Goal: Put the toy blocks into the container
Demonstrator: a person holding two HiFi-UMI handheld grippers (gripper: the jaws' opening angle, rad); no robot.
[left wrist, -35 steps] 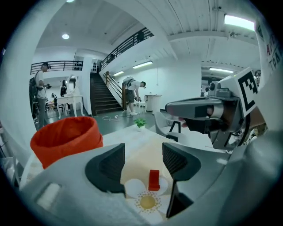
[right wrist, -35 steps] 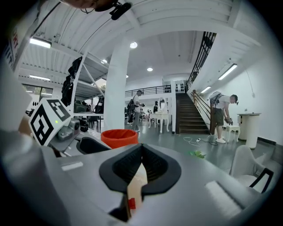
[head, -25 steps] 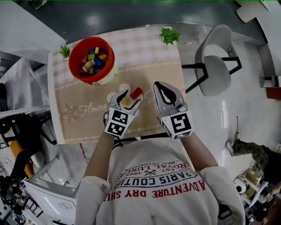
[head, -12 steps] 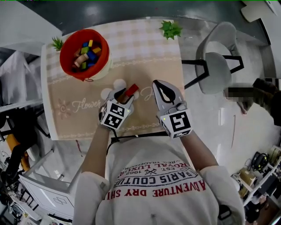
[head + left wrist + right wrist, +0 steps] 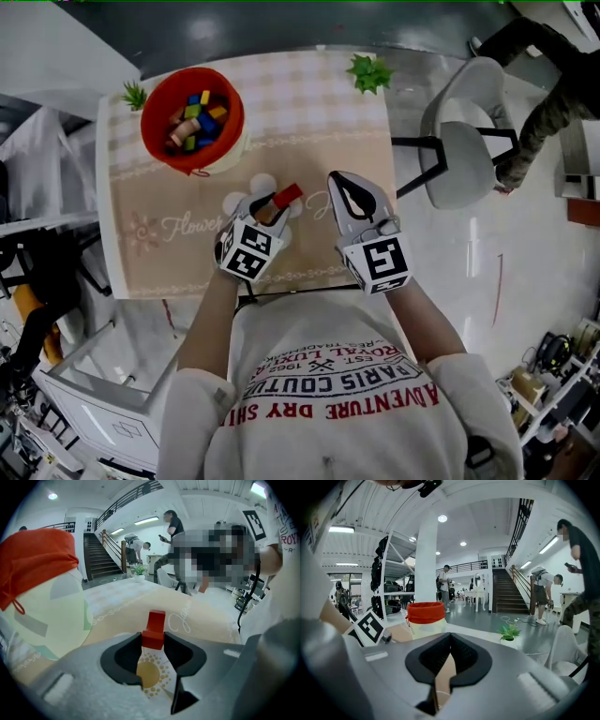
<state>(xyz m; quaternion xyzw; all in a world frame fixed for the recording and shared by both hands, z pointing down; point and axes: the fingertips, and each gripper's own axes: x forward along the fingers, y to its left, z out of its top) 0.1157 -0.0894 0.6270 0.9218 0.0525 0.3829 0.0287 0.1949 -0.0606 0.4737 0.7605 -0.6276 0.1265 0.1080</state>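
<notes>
Head view, left gripper (image 5: 266, 206) — closing on block (image 5: 289, 195)

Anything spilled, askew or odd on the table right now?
Nothing spilled. One oddity: the left gripper's jaws, which have just been closing, pinch the red block by its near end only, so most of it sticks out past the tips. The red container stands upright, with blocks inside.

Shirt (image 5: 328, 394) reads "ADVENTURE DRY"; tablecloth (image 5: 309, 141), "Flower".

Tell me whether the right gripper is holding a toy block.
No. In the right gripper view, the right gripper has its jaws closed together with nothing between them.
</notes>
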